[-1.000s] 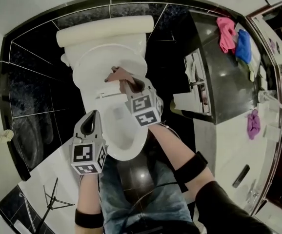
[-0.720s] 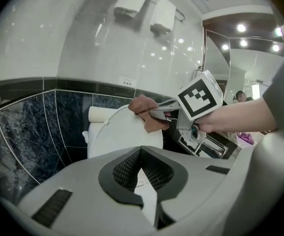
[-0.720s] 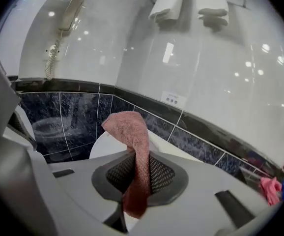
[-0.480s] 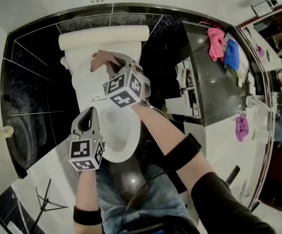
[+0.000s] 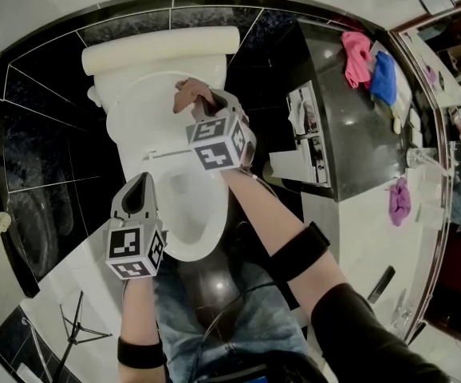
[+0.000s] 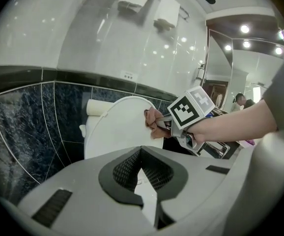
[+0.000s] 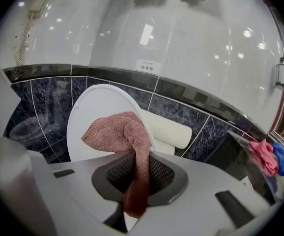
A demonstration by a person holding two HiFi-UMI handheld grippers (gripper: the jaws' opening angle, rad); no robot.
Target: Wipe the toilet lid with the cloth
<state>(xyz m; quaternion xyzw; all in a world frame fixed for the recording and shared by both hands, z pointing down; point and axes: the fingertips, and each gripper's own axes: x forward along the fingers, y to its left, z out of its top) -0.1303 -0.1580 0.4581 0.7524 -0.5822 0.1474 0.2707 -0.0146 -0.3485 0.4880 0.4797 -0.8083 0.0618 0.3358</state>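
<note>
The white toilet lid [image 5: 144,110] stands raised against the tank [image 5: 159,48]. My right gripper [image 5: 202,104] is shut on a reddish-brown cloth [image 5: 187,92] and holds it at the lid's upper right edge. In the right gripper view the cloth [image 7: 122,132] bunches against the lid [image 7: 90,107] and trails down between the jaws of the right gripper [image 7: 134,193]. My left gripper [image 5: 139,190] hovers shut and empty over the left rim of the seat. From the left gripper [image 6: 142,173], its view shows the lid [image 6: 115,129] and the cloth [image 6: 154,123] ahead.
A dark counter [image 5: 350,134] at the right carries a pink cloth [image 5: 356,54] and a blue cloth [image 5: 384,76]; a purple cloth [image 5: 399,199] lies further along. Black tiled wall [image 5: 39,134] surrounds the toilet. The person's jeans [image 5: 230,325] are just below the bowl [image 5: 184,214].
The right gripper carried the cloth from the lid's lower middle up to its top, then across to the upper right edge. The left gripper stayed put.
</note>
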